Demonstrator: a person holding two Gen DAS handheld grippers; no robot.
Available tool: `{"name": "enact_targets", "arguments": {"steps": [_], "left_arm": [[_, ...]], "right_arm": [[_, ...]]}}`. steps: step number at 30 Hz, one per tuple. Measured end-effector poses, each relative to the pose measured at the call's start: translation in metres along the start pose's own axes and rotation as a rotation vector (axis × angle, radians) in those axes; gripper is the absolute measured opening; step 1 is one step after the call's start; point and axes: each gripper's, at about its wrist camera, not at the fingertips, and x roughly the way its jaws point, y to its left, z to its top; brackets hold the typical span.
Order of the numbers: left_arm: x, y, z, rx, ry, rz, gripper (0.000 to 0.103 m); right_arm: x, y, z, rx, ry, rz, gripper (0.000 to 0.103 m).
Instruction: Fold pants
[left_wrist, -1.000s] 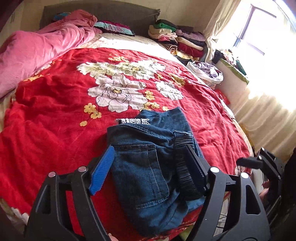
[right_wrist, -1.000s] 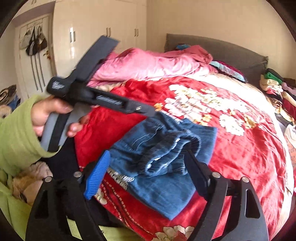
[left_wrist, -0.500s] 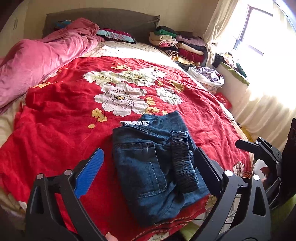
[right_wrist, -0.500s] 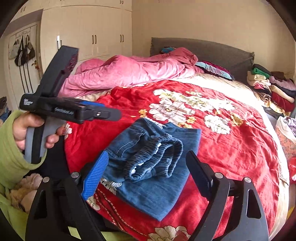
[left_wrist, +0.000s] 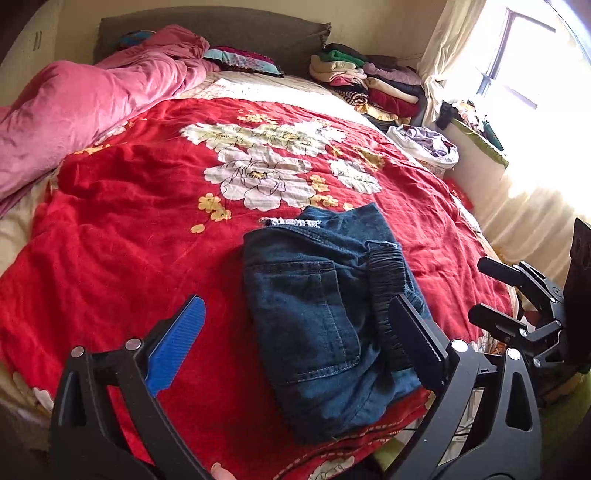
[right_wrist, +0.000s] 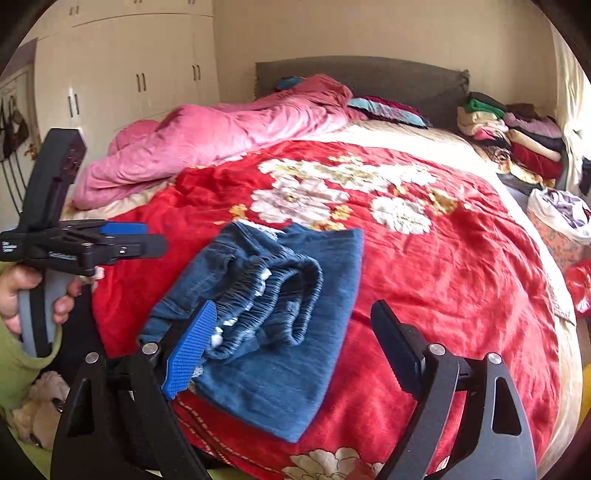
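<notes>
Soft, thick folded pants (left_wrist: 325, 314) lie on the bed (left_wrist: 122, 240), both hand-held grippers (left_wrist: 295, 347) (right_wrist: 291, 347) open and empty; best gripped at the bulky waistband (right_wrist: 273, 291).

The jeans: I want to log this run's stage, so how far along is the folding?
Done: the jeans lie as a compact folded bundle on the red blanket, elastic waistband on top. In hand: nothing; the left tongs and right tongs are both open around the bundle, gripping no fabric. Left: perhaps only setting it aside.
</notes>
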Motion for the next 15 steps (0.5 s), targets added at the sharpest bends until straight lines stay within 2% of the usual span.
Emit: {"name": "enact_targets", "arguments": {"steps": [15], "left_arm": [[0.025, 0.007, -0.018, -0.011, 0.069, 0.008, 0.093]], "right_arm": [[0.024, -0.017, -0.011, 0.069, 0.078, -0.042, 0.085]]}}
